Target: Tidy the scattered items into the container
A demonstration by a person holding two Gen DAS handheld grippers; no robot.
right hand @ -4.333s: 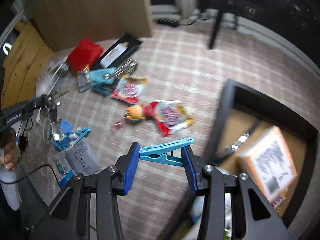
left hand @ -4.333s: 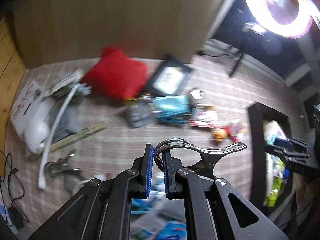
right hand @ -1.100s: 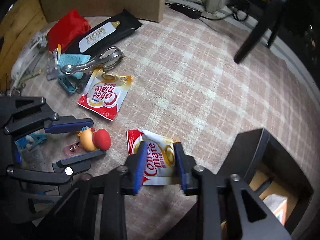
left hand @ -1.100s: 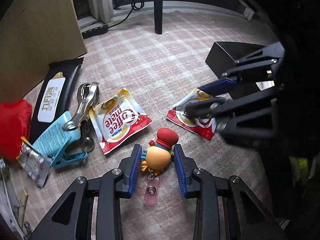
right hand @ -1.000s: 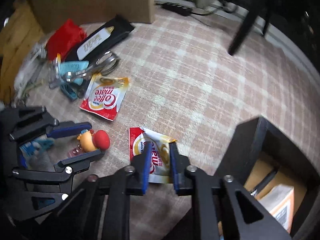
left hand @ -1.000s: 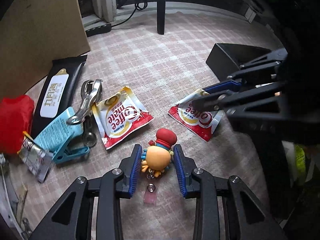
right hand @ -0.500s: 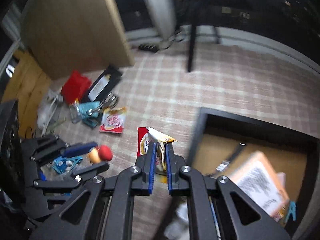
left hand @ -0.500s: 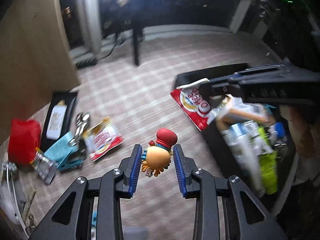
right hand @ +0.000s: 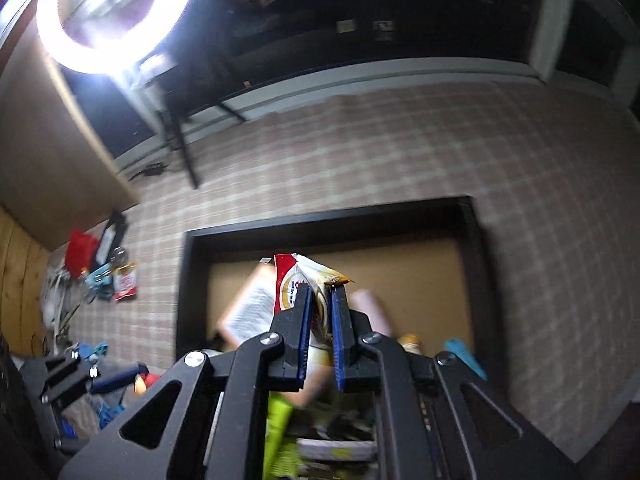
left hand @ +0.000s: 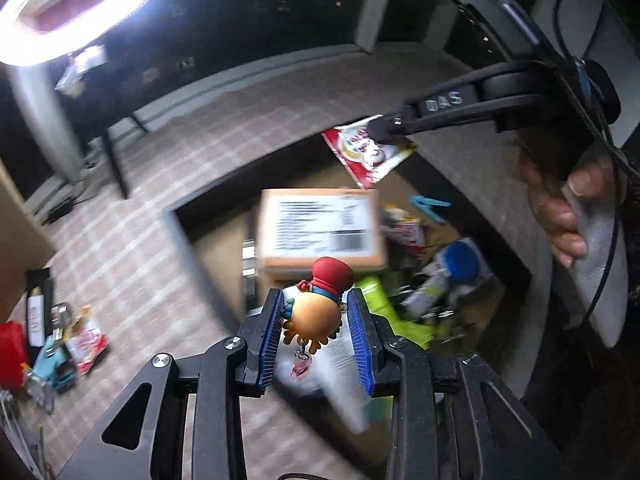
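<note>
Pink-and-cream plaid carpet (right hand: 400, 152) under a bright ring light (right hand: 116, 12) in the upper left. Far left of both frames, leftover clutter: red pouch (left hand: 10, 344), black wipes pack (left hand: 36, 312), a coffee creamer sachet (left hand: 86, 338) (blurred). Lower centre of the left wrist view, left gripper (left hand: 316, 334) pinches an orange cartoon figurine keychain with red cap (left hand: 316, 308), held above the black open-topped container (left hand: 180, 236), over a cardboard parcel with a barcode label (left hand: 320, 232). Upper right, right gripper (right hand: 320, 334) is pressed onto a red-and-white creamer sachet (left hand: 366, 152), also held over the container.
</note>
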